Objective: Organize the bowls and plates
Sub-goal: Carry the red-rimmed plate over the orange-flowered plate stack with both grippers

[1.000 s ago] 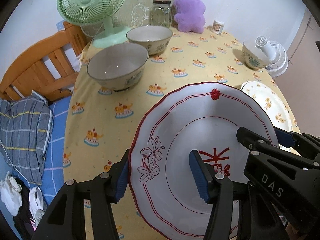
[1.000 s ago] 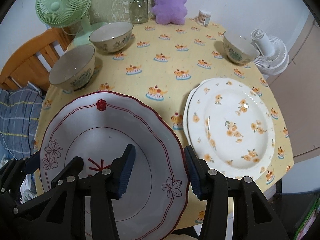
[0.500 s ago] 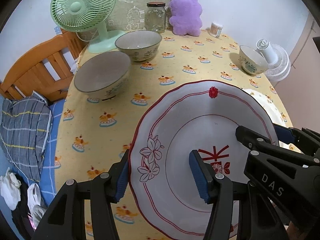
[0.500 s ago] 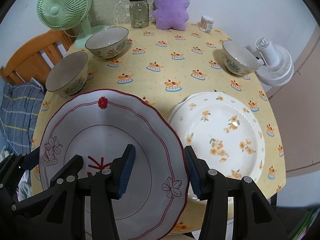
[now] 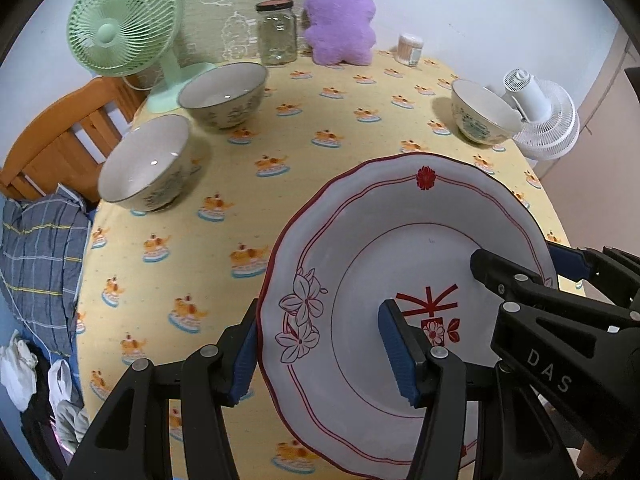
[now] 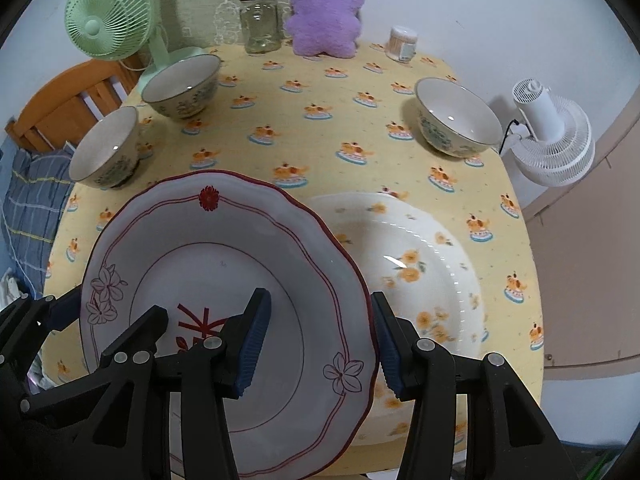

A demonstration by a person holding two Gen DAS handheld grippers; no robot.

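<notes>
Plates are partly gathered, bowls not at all, judging by the left wrist view: three bowls stand apart on the yellow tablecloth (image 5: pixel 320 168), a near-left bowl (image 5: pixel 146 162) and a second bowl (image 5: pixel 224 94) close together by the green fan (image 5: pixel 120 28), and a far-right bowl (image 5: pixel 480 114) well away at the other edge. The red-rimmed plate (image 5: pixel 400 248) hangs above the cloth. The left gripper (image 5: pixel 320 354) straddles its left rim at a middling gap, one blue pad under the edge and the other over the inner face, so it reads as clamped on the plate. The right gripper (image 5: pixel 532 264) does the same on the opposite rim.

From the right wrist view, the red-rimmed plate (image 6: pixel 224 264) overlaps the left edge of the orange-flowered plate (image 6: pixel 424 272), which lies flat on the cloth, possibly on another plate beneath it. The right gripper (image 6: pixel 316 346) holds the red plate's right rim between its pads at a moderate opening; the left gripper (image 6: pixel 60 312) shows at the far left rim. Stacking this plate looks like the step in hand; nesting the three bowls remains.
</notes>
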